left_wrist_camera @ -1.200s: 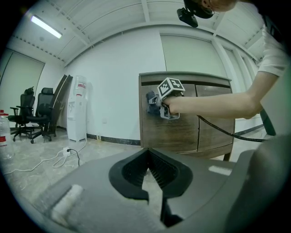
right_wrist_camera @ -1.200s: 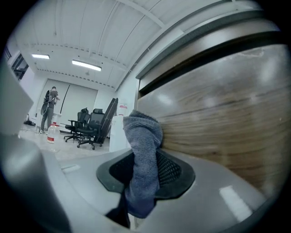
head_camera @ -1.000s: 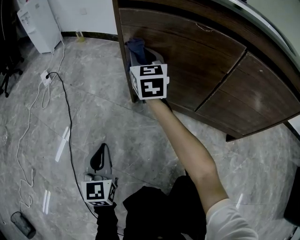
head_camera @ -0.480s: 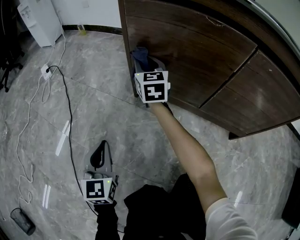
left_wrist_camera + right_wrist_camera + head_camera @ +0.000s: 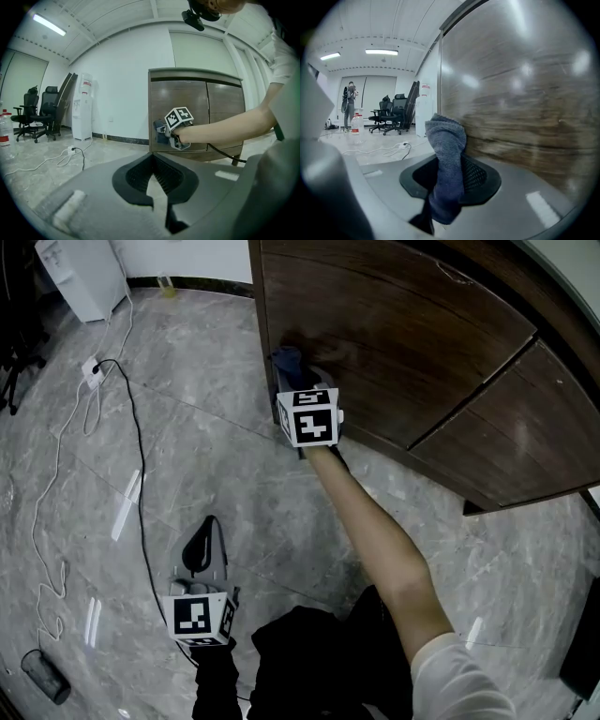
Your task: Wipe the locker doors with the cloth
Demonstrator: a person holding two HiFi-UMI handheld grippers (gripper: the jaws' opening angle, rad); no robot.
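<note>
Head view: the person stands over a marble floor (image 5: 216, 446), right arm (image 5: 375, 531) reaching out to the dark wooden locker door (image 5: 394, 343), left arm low by the body
Right gripper (image 5: 302, 379): clamped on the cloth, jaws pointing at the door's left edge, so the wad leads and no hard part need meet the wood
Cloth (image 5: 286, 360): a blue-grey towel bunched between the jaws, its folded top standing clear of the tips; in the right gripper view the cloth (image 5: 446, 159) lies against the door (image 5: 520, 93), which looks streaked with blur
Why bunched: a thick wad likely gives a soft pad for pressing and sliding along the panel
Left gripper (image 5: 200, 549): held down over the floor, well apart from the lockers; its own view shows the left gripper (image 5: 157, 180) with jaws drawn together and nothing between them, probably parked out of the wiping arm's way
Second door (image 5: 525, 446): to the right of the seam, not touched by anything
Step in hand: judged to be a stroke along the left door's edge strip, the rest of that panel and its neighbour probably still to do
Risk: the cable (image 5: 141, 484) trailing across the floor near the feet could snag a step
</note>
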